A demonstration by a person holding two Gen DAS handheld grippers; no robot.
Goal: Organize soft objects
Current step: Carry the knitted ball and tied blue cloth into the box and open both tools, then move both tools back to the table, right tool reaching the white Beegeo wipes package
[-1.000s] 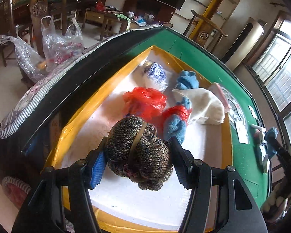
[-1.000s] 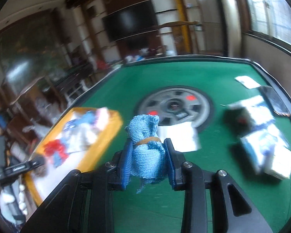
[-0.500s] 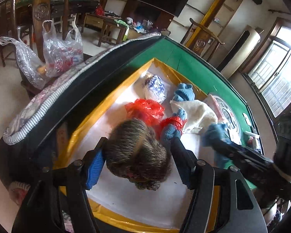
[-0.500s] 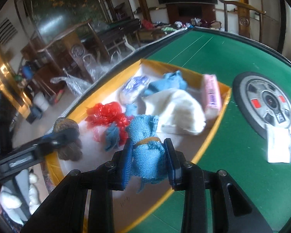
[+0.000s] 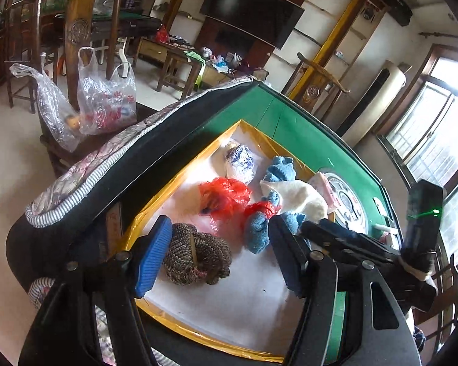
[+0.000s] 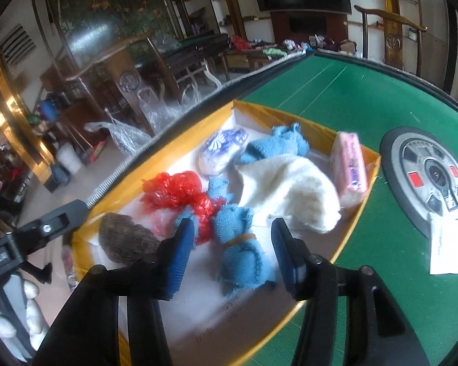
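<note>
Between the right gripper's (image 6: pixel 232 244) just-opening jaws we are leaving the blue cloth bundle (image 6: pixel 244 250) released in the yellow-rimmed tray (image 6: pixel 355 219), while the left gripper (image 5: pixel 218 251) is standing apart beside the brown knit bundle (image 5: pixel 195 254), evidently for sorting.

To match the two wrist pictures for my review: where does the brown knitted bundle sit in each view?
Left wrist: brown knitted bundle lies lower centre, by the near-left corner of the yellow-rimmed box.
Right wrist: brown knitted bundle lies lower left, in the box's left end.
Shared landmark: the red plastic bag, just beyond it.
</note>
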